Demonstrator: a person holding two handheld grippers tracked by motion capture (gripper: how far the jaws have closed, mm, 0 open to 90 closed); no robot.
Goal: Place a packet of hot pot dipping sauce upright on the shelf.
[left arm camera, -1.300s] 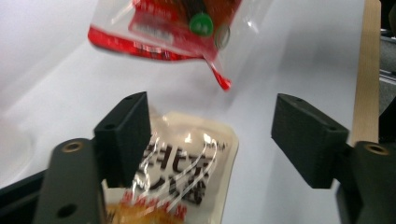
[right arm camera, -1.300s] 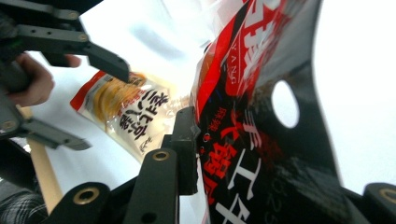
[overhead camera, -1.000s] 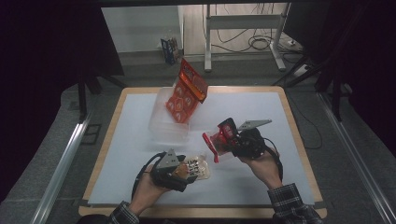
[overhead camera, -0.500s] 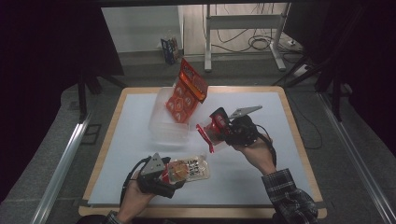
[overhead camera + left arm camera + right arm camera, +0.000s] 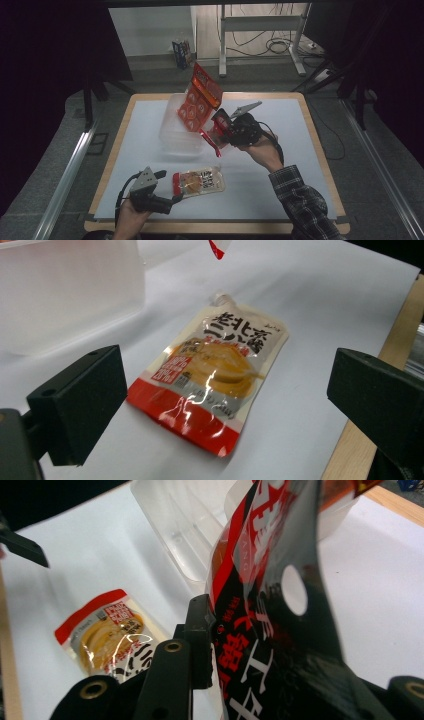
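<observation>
Toward the desk's far edge, the clear bin (image 5: 175, 135) could shift as the right tool (image 5: 218, 131), clamped on a red-black snack bag (image 5: 202, 97), pushes in; near the front edge the left tool (image 5: 176, 199) gapes wide, its jaws having just been opening, the yellow sauce pouch (image 5: 199, 182) lying loose.

The table (image 5: 310, 165) bears a clear tub (image 5: 172, 135) toward its far middle. A tall packet (image 5: 197, 102) stands tilted in the tub, leaning on its right wall. Just right of the tub the right gripper (image 5: 216, 131) is clamped on a dark packet (image 5: 270, 645). Nearer the person, a flat pouch (image 5: 198, 182) lies on the table, apart from the tub; the left gripper (image 5: 172, 200) sits just left of it, seemingly not touching
</observation>
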